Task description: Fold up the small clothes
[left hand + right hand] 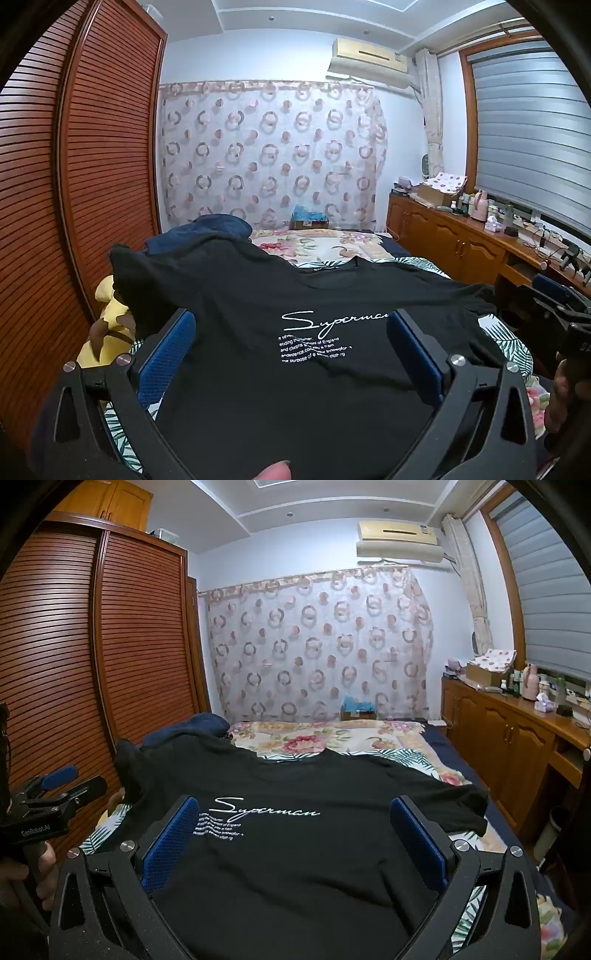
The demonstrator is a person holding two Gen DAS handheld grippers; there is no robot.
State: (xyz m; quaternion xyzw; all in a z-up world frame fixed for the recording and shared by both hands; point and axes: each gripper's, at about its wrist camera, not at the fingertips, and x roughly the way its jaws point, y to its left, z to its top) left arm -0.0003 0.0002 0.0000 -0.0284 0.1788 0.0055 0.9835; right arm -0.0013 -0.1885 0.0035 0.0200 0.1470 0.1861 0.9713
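We see a black T-shirt (258, 317) (295, 849) spread front-up on the bed (332, 243) (332, 738), collar at the far end. White script reading "Superman" with small text lines beneath crosses its chest. Its left sleeve is bunched and raised; the right sleeve lies flat.

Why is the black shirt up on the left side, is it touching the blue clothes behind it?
Cannot tell. In the left wrist view the black shirt's raised sleeve overlaps the blue clothes, hiding any contact or gap.
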